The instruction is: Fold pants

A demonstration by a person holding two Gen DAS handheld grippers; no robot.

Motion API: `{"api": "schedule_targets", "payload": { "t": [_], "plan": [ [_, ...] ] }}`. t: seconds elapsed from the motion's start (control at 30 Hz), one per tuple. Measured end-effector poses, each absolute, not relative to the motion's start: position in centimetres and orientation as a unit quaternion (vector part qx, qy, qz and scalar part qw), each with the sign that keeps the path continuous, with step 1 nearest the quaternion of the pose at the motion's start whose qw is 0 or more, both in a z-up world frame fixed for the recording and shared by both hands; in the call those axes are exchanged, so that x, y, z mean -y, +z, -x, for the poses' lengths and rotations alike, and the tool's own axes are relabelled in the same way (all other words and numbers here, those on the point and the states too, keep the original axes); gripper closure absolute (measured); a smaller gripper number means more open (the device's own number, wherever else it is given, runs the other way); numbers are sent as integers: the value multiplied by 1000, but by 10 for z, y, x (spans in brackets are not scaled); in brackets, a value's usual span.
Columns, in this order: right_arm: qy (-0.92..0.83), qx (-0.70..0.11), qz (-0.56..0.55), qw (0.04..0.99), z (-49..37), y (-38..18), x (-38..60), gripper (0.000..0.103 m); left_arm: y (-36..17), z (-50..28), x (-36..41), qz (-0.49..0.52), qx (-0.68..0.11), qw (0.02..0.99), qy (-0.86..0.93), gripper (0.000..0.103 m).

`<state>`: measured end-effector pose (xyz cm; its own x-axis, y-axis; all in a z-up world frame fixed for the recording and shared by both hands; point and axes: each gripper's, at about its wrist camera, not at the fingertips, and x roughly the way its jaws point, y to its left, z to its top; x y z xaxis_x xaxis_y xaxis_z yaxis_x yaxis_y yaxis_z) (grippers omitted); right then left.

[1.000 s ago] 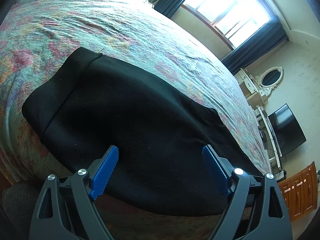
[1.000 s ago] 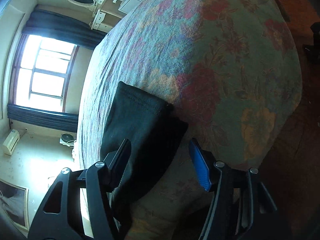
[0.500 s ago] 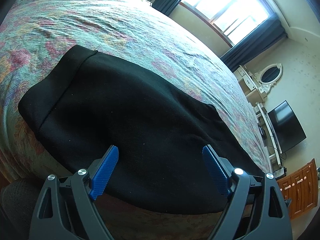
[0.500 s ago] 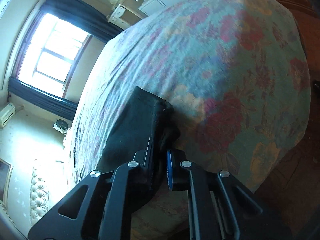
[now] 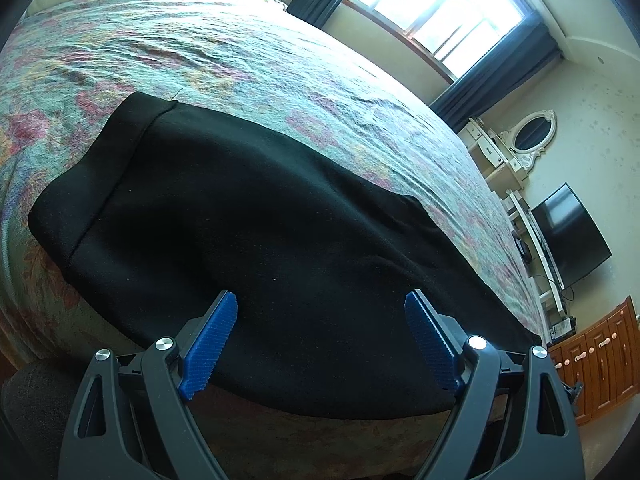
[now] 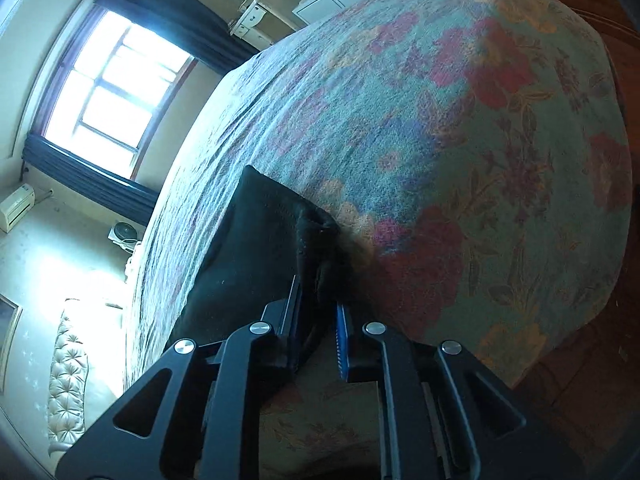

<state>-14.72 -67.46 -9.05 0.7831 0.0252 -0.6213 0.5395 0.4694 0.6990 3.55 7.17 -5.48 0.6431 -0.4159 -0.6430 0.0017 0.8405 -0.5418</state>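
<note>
Black pants point(image 5: 256, 240) lie flat across the near edge of a floral bedspread point(image 5: 248, 64), waistband at the left. My left gripper point(image 5: 320, 316) is open and hovers just over the pants' near edge, its blue pads apart. In the right wrist view, my right gripper point(image 6: 318, 312) is shut on the leg end of the pants point(image 6: 256, 240), which is lifted slightly off the bedspread point(image 6: 460, 128). The cloth bunches between the jaws.
A window with dark curtains point(image 5: 440, 12) is behind the bed. A white dresser with an oval mirror point(image 5: 528, 140), a black TV point(image 5: 572, 236) and a wooden cabinet point(image 5: 600, 360) stand at the right. Wooden floor point(image 6: 580, 400) borders the bed's foot.
My right gripper closed on the pants' leg end and has raised it a little. My left gripper drifted slightly and stayed open.
</note>
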Motion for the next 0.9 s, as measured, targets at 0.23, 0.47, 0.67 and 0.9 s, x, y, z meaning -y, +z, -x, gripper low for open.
{"api": "schedule_targets", "payload": {
  "t": [0.23,0.47,0.67,0.9],
  "plan": [
    [-257,-283,-413,827,170,-54,697,74,-36,-35,-37,221,-384,879,-178,18],
    [-22,-305,-376,875,58,3,594,52,-44,-50,0,183,-389,877,-214,18],
    [233,-395,-322,828,-83,12,425,51,-64,-63,8,190,-403,865,-230,18],
    [343,-500,-228,762,-188,-19,251,42,-70,-53,16,137,-378,881,-249,17]
  ]
}}
